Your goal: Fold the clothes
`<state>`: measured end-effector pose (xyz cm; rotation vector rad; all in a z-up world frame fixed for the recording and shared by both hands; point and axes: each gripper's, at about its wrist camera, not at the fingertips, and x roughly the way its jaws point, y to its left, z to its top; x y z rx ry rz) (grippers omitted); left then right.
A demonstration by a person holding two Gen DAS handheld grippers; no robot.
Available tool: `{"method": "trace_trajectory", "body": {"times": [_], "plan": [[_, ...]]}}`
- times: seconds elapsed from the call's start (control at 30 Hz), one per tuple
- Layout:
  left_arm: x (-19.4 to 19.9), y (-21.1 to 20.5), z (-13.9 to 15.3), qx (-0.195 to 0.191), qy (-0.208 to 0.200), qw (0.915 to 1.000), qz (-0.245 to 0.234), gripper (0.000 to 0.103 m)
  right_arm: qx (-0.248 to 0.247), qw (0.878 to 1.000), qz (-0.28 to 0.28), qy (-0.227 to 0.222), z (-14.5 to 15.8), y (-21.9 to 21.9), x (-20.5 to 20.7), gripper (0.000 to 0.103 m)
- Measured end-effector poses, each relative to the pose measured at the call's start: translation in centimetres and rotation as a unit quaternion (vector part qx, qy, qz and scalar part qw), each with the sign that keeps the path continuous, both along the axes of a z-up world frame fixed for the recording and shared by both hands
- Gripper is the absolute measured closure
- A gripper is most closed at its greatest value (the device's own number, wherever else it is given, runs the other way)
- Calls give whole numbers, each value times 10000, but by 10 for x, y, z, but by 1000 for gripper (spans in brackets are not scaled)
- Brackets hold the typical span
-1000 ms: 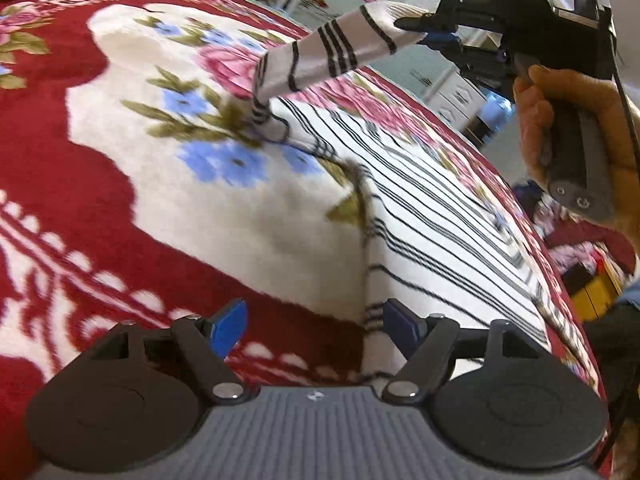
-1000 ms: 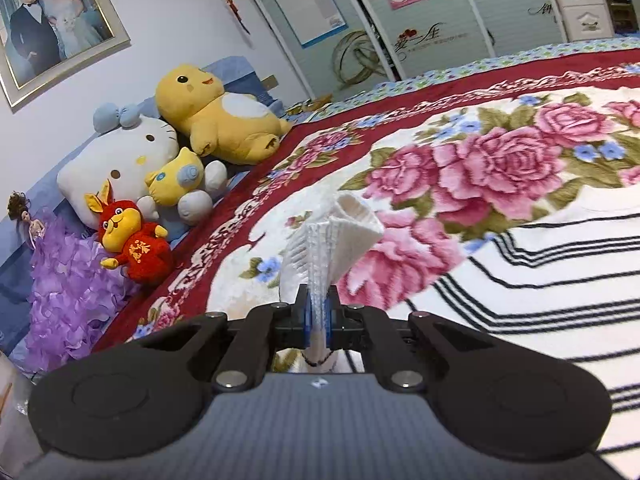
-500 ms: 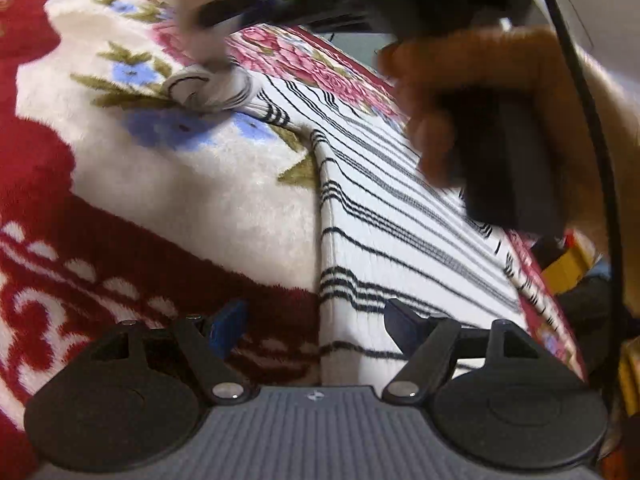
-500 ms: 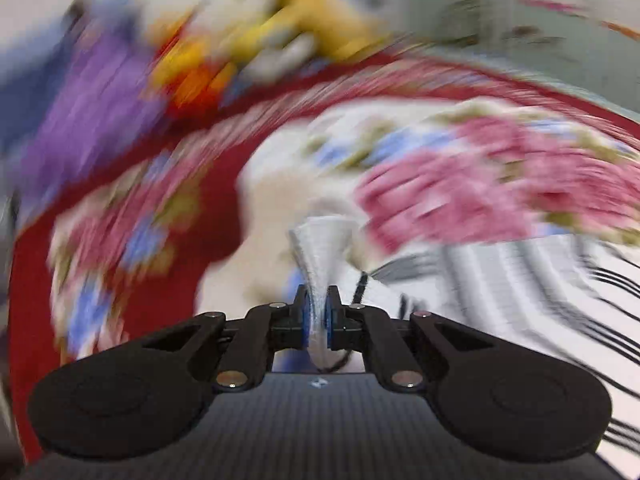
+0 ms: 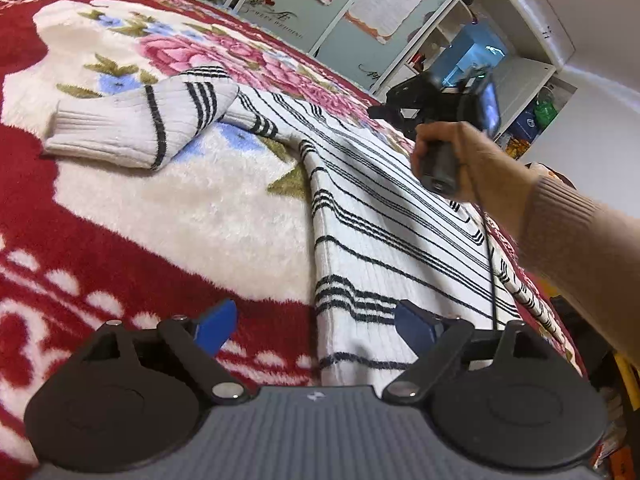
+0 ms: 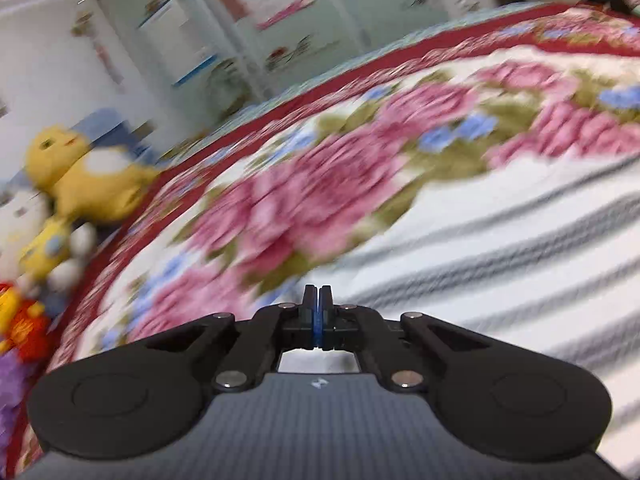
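A white sweater with thin black stripes point(image 5: 384, 216) lies flat on the floral blanket. Its sleeve point(image 5: 144, 124) stretches out to the left, cuff lying on the blanket. My left gripper point(image 5: 316, 326) hovers open low over the sweater's near left edge, nothing between its blue pads. In the left wrist view, a hand holds my right gripper point(image 5: 380, 112) above the sweater's far part. The right wrist view is blurred: my right gripper point(image 6: 318, 300) is shut with nothing in it, over the striped sweater point(image 6: 500, 248).
The red, white and pink floral blanket point(image 5: 168, 216) covers the bed. Plush toys point(image 6: 88, 184) sit at the bed's far left. Cabinet doors with posters point(image 5: 352, 8) and shelves stand behind. A sleeved forearm point(image 5: 580, 240) crosses the right side.
The right gripper laid the sleeve out to the left, let go of it, and pulled back right over the sweater, its jaws shut again. The left gripper stayed open.
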<state>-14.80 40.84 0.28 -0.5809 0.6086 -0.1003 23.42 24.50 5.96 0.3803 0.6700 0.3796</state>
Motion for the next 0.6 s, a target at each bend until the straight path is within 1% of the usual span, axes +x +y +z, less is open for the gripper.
{"method": "trace_trajectory", "body": {"times": [0.1,0.17,0.23,0.3,0.47,0.6], "plan": [[1,-3,-2,116,-80,9999,-49,10,-188,9993,-179,-280,-5,0,27,103],[1,-6,-2,225,-127,9996,-80,7,-210,9990,-268,-290,-15,4,44,103],[2,-9,-2,325,-149,9993,-119,5,-144,9996,-186,-154,-30,6,58,103],[2,-11,-2,396,-163,9990,-152,4,-110,9998,-133,-36,-36,4,62,103],[2,-10,-3,371,-194,9990,-171,4,-23,9997,1,260,-52,2,73,103],[2,-12,-4,423,-199,9987,-185,3,47,9987,109,496,-64,-1,81,103]]}}
